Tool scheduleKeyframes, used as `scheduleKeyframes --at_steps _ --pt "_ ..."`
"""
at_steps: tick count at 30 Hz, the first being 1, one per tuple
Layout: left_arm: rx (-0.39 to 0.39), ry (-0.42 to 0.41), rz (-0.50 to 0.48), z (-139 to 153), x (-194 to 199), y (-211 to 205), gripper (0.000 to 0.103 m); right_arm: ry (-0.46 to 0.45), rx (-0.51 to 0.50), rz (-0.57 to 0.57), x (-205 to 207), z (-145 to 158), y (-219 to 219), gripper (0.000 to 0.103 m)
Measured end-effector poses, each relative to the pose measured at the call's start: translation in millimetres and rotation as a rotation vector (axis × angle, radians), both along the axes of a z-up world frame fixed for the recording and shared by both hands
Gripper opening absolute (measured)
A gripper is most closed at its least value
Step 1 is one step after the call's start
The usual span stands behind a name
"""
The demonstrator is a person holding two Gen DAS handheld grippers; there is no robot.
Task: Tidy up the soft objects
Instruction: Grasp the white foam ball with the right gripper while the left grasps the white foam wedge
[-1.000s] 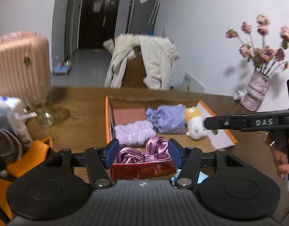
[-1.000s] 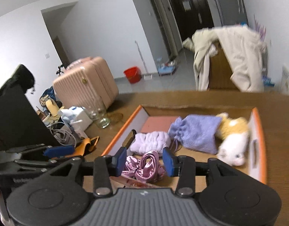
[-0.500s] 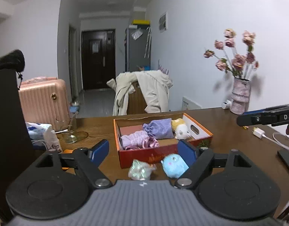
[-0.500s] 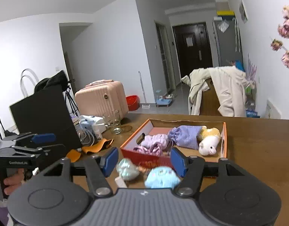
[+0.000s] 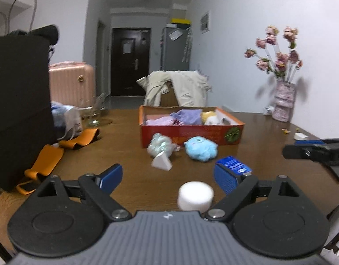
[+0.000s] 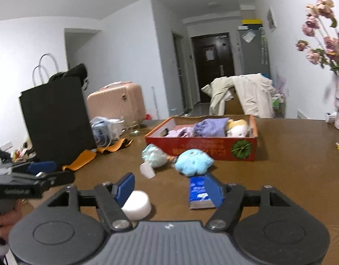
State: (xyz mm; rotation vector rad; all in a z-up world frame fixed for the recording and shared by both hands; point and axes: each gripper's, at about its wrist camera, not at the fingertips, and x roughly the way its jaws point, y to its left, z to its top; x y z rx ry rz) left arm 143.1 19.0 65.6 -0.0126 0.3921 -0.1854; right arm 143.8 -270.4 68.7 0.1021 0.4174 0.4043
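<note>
Both tools pulled back from box (image 5: 191, 132), jaws opening, empty.

Blue plush (image 5: 200, 151), pale pouch (image 5: 159, 146) — on table before red box (image 5: 191, 133).

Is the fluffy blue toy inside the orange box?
No, the blue plush toy lies on the wooden table just in front of the orange box, outside its front wall.
</note>
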Motion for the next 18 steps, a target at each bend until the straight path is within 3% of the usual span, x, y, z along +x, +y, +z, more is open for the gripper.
scheduleKeyframes --at_steps 5,10,15,16,17,18 --pt "-0.016 0.013 0.062 -4.9 10.1 16.8 0.091 0.016 -0.059 0.033 9.8 -12.8 23.5 0.073" --pt "-0.023 0.076 0.103 -23.2 33.3 31.5 0.091 0.148 -0.051 0.133 42.1 -50.3 72.7 0.071" --pt "-0.011 0.114 0.063 -36.7 68.5 37.3 0.091 0.175 -0.132 0.125 73.8 -75.9 112.8 0.071" --pt "-0.007 0.125 0.050 -38.6 78.9 35.0 0.091 0.179 -0.148 0.112 79.5 -78.4 115.5 0.069" --pt "-0.005 0.127 0.032 -40.3 88.0 31.5 0.090 0.185 -0.159 0.107 85.3 -80.9 116.9 0.055" --pt "-0.002 0.129 0.008 -42.4 100.2 27.2 0.087 0.198 -0.158 0.117 90.8 -82.8 116.8 0.052"
